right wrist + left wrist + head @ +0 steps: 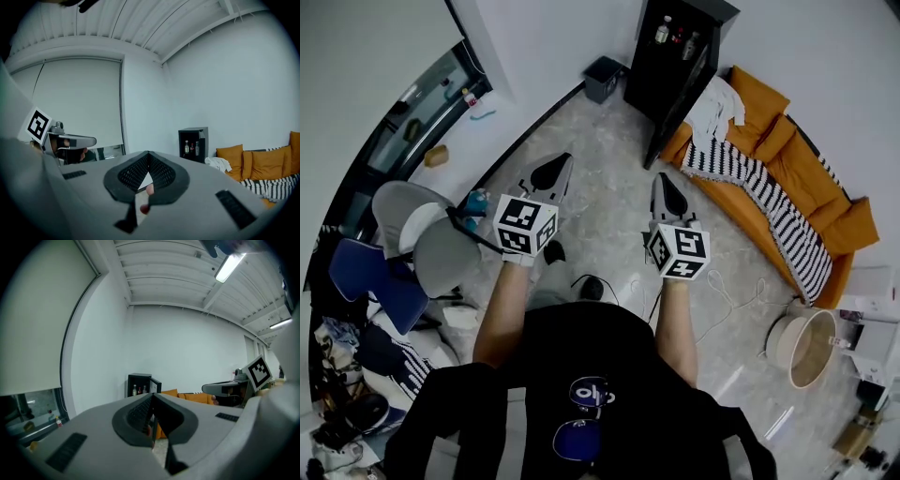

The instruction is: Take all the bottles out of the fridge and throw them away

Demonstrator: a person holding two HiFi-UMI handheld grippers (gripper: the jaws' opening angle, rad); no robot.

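Holding bottles, fridge stands well beyond left tool, right tool.

Person is wearing a black short-sleeved T-shirt.
Blue-white logo is showing on the chest; left gripper and right gripper are showing grey shells, black pads and white marker cubes.

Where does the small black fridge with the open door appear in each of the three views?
Head view: the small black fridge, top edge, right of centre.
Left gripper view: fridge in the middle, just above the jaws.
Right gripper view: fridge right of centre, by the white wall.
Shared landmark: the orange fabric sofa, to the fridge's right in every view.
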